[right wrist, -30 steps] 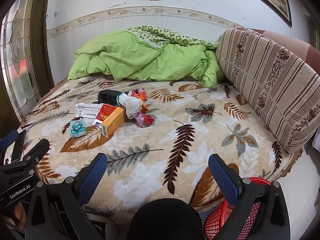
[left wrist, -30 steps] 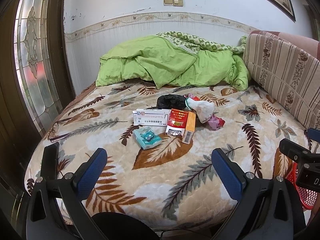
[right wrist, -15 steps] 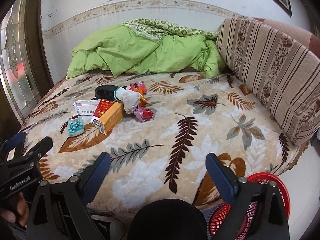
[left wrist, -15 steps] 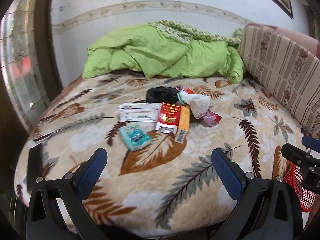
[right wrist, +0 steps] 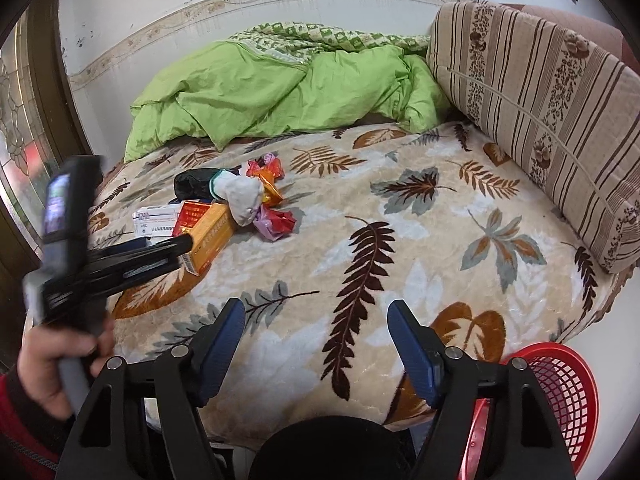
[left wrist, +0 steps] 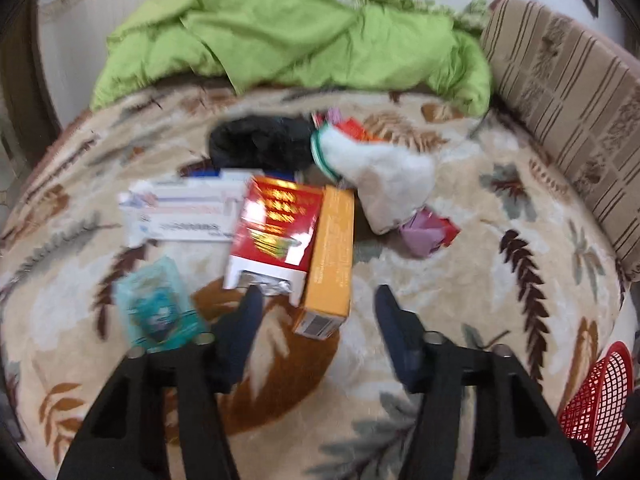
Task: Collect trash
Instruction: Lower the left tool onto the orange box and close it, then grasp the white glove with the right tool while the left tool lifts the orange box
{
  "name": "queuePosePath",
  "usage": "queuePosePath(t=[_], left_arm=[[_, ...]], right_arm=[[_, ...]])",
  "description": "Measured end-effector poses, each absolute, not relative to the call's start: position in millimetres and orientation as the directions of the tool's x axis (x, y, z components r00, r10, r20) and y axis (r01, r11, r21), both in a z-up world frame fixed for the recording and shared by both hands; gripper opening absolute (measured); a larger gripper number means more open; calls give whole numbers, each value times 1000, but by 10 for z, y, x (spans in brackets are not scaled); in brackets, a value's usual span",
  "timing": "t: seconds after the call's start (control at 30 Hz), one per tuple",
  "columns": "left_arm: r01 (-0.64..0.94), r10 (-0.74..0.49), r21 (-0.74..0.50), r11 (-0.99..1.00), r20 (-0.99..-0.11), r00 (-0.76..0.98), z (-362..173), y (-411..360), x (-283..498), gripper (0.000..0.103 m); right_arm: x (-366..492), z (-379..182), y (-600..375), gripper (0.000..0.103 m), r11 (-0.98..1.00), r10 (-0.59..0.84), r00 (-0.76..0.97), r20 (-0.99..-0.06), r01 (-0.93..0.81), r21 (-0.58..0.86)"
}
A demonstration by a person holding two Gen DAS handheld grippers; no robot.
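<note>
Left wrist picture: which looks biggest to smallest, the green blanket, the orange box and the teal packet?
1. green blanket
2. orange box
3. teal packet, though it looks nearly as big as the box, and blur makes that unsure.

Bed [right wrist: 400, 240], leaf-print blanket.
Green quilt [right wrist: 280, 92] at far edge; boxes, wrappers, black bag clustered left of centre; striped cushion [right wrist: 540, 112] along right edge.

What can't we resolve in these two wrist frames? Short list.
- Left wrist view: motion blur; print on the red box and white box unreadable.
- Right wrist view: the left gripper covers the teal packet and part of the orange box.
- Red basket: cut by frame edge and fingers; contents unseen.
- Black bag: contents hidden.
</note>
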State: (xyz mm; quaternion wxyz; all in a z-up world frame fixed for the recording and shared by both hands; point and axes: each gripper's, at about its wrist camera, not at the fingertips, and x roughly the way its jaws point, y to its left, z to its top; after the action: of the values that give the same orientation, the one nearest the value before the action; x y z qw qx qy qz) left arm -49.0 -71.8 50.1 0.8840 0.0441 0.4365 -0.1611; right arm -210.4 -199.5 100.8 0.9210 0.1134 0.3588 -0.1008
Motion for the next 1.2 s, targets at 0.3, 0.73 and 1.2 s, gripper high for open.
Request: queuePosePath(t=[0.3, 0.73, 1.2], left_arm=[[328, -285, -105, 939, -773, 567, 358, -671, -317, 28], [314, -392, -244, 918, -687, 612, 666, -170, -495, 23], [279, -387, -275, 920, -740, 550, 426, -165, -345, 22]], right_arm=[[-1622, 976, -2051, 69, 967, -9, 722, -692, 183, 178], [-77, 729, -1927, 59, 952, 179, 672, -719, 66, 298], [-91, 678, -1700, 16, 967, 144, 710, -689, 46, 249]])
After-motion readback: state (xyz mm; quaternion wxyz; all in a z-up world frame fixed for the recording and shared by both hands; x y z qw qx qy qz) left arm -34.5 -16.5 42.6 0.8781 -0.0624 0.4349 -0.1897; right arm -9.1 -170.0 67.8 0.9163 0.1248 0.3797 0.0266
